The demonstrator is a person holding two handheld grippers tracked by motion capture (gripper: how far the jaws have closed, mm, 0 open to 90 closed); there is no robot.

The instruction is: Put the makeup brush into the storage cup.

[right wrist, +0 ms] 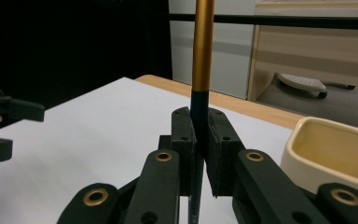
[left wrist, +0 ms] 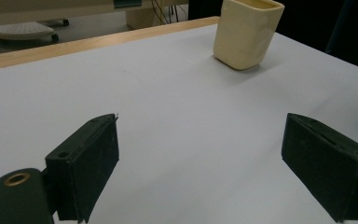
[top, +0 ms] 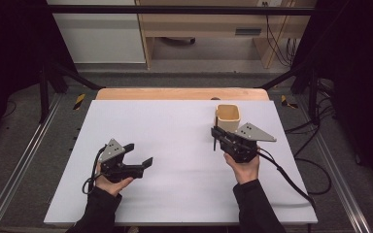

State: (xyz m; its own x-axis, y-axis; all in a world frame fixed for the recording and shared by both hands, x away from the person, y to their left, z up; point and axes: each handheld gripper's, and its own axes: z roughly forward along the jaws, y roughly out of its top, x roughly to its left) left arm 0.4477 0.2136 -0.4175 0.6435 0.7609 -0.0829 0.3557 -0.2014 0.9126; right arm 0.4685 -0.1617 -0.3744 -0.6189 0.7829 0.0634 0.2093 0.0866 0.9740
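At lower left of the high view, I am holding the left gripper (top: 137, 157) with jaws spread wide over the white table (top: 175, 141). Right of centre, my right gripper (top: 215, 135) is clamping an upright gold-and-dark pen (right wrist: 201, 51). Just beyond, a cream cup (top: 228, 117) is standing.

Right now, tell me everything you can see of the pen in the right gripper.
The pen is a slim round stick, gold on its upper length and dark below, with faint print near the bottom. It stands upright, pinched between the right gripper's pads, above the white table. The cup sits just beyond, not touching. Its top end is cropped.
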